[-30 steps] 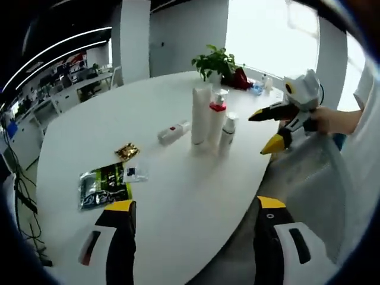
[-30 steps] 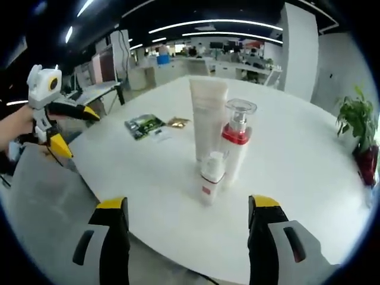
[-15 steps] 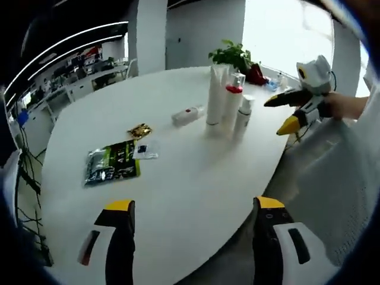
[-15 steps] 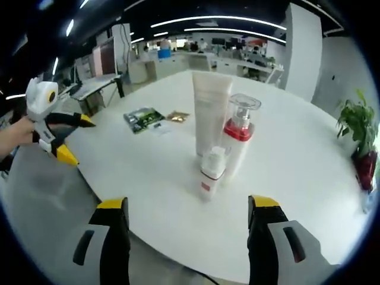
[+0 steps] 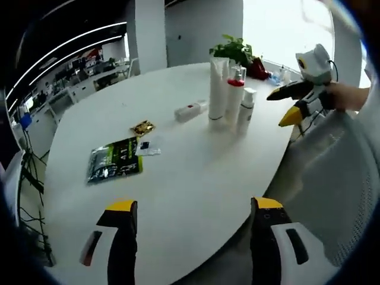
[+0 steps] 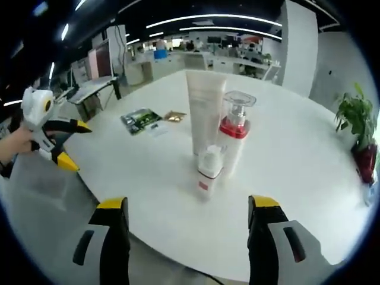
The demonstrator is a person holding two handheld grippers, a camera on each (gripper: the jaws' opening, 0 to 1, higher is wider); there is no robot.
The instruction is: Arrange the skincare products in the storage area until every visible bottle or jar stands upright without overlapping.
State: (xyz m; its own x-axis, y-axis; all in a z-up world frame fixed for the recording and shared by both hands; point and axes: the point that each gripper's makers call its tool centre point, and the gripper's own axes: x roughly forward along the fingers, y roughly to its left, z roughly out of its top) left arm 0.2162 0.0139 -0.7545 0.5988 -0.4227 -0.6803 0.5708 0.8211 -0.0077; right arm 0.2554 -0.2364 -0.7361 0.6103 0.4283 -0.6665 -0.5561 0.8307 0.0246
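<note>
On a large white oval table (image 5: 196, 178), three skincare containers stand upright in a tight cluster: a tall white tube (image 6: 204, 110), a pump bottle with a red collar (image 6: 233, 139) just beside it, and a small white bottle (image 6: 206, 172) in front of them in the right gripper view. A fourth item, a small white bottle with a red mark (image 5: 190, 110), lies on its side on the table near the cluster, on its far side from the right gripper. That lying bottle looks like the one thing left to fix. To do it well, a gripper should close across the bottle's body, lift and turn it so its base faces the table, and set it down on bare table beside the others without nudging the tall tube, which would likely tip easily. The left gripper (image 5: 190, 237) is at the near table edge with its jaws spread wide and nothing between them; the right gripper (image 6: 189, 237) is also spread wide and empty, pointing at the cluster from the opposite side. Farther off lie a green packet (image 5: 114, 166), a small clear sachet (image 5: 147, 146) and a gold wrapper (image 5: 142, 127), and a potted plant (image 5: 233, 48) stands at the far end. Compared with a second ago, the bottles sit as they did; only the views have shifted a little, and both grippers remain spread.
</note>
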